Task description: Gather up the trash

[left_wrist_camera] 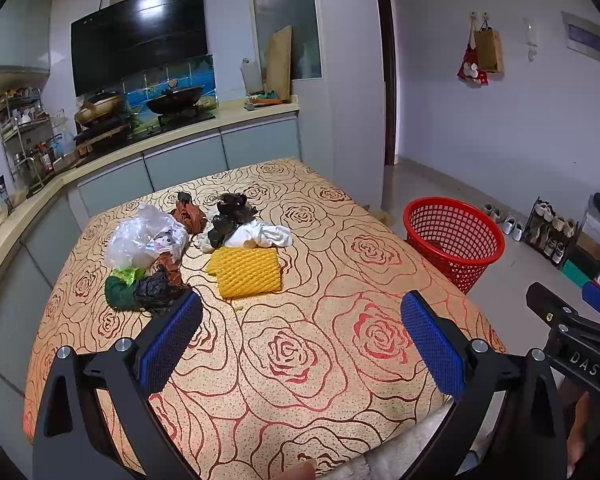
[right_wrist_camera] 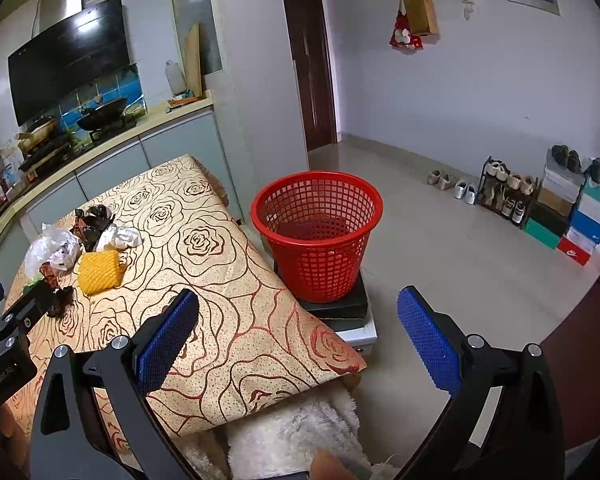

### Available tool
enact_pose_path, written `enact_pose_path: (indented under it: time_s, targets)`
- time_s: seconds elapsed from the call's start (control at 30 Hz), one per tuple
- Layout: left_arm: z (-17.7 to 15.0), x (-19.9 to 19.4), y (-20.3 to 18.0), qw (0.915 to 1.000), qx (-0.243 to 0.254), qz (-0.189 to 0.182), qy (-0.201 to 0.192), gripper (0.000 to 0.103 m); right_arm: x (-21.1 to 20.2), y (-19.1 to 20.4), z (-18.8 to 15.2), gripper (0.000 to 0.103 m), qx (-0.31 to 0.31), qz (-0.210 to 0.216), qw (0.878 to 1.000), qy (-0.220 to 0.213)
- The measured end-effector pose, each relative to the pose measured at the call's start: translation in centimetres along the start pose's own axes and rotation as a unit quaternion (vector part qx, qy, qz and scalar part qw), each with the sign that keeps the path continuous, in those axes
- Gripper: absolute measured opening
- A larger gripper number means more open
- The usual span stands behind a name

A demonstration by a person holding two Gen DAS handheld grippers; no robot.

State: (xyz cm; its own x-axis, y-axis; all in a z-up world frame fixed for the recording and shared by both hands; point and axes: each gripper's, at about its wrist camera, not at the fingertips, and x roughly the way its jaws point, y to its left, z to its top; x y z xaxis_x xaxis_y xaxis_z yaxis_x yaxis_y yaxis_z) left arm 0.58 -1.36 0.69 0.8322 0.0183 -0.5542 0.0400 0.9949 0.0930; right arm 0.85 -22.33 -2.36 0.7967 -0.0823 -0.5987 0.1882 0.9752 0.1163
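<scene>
A pile of trash lies on the rose-patterned tablecloth: a yellow foam net, a clear plastic bag, white crumpled paper, black wrappers, a brown wrapper and a green and black wad. The red mesh basket stands off the table's right edge. My left gripper hovers open over the near table, short of the pile. My right gripper is open above the table's near right corner, with the basket ahead and the yellow net far left.
A kitchen counter with woks and a range hood runs behind the table. The basket sits on a dark block over a white box. Shoes, a shoe rack and stacked shoeboxes line the right wall. White fluffy fabric lies below the table edge.
</scene>
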Motion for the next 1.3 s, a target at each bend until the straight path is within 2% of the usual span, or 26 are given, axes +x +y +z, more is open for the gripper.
enact_pose_path:
  time_s: [1.3]
  targets:
    - [-0.5, 0.9, 1.8, 0.9997, -0.021, 0.003, 0.009, 0.096, 1.0, 0.3, -0.4, 0.097, -0.005, 0.009, 1.0, 0.015]
